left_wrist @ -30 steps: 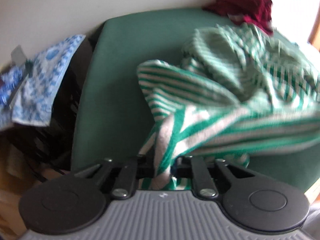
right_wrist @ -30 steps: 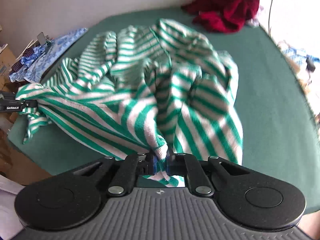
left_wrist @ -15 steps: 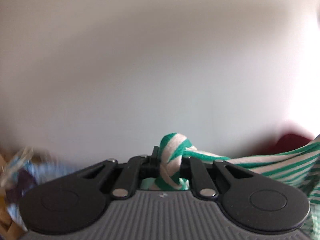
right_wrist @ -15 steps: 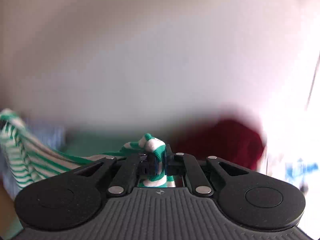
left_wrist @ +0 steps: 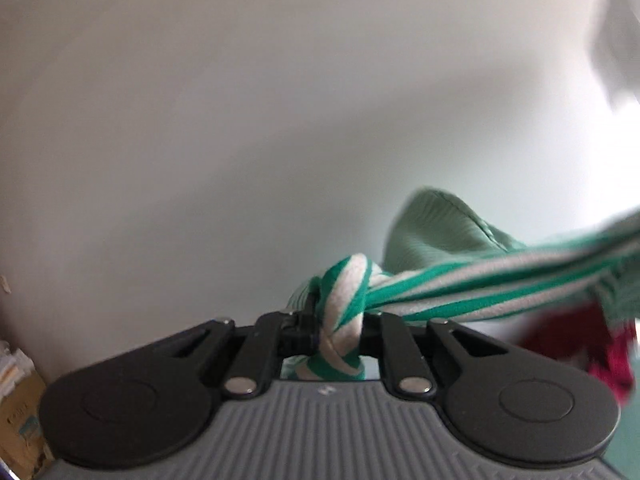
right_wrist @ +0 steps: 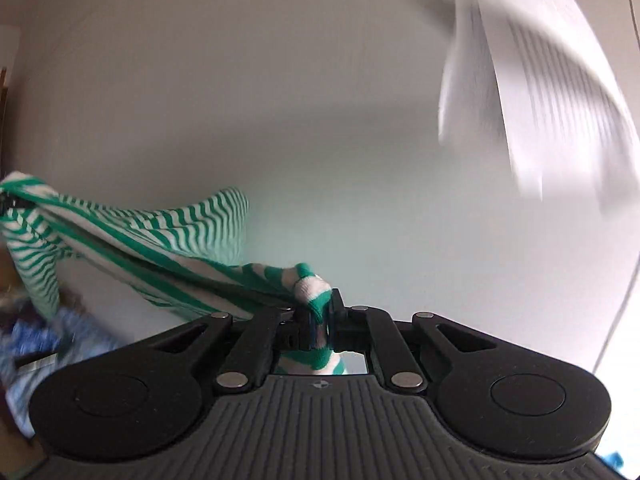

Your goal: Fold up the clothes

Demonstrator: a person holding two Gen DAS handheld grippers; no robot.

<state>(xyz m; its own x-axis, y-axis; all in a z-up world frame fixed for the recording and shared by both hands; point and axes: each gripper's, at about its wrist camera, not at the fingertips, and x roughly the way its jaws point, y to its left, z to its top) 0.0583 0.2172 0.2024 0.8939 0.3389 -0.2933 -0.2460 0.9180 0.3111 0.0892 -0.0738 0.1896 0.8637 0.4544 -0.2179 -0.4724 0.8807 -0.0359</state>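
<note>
A green-and-white striped garment (left_wrist: 480, 284) is held up in the air between both grippers and stretched taut. My left gripper (left_wrist: 334, 330) is shut on one bunched edge of it; the cloth runs off to the right. My right gripper (right_wrist: 316, 320) is shut on another edge of the striped garment (right_wrist: 160, 240), which runs off to the left toward the left gripper (right_wrist: 8, 202) at the frame edge. Both views face a plain white wall.
A dark red garment (left_wrist: 576, 344) shows blurred at lower right in the left wrist view. A blue patterned cloth (right_wrist: 36, 344) lies at lower left in the right wrist view. A blurred white ribbed shape (right_wrist: 532, 80) hangs at upper right.
Both grippers have lifted the striped garment off the green table and tilted up toward the wall. The garment has gone from a crumpled heap to a taut span between them.
</note>
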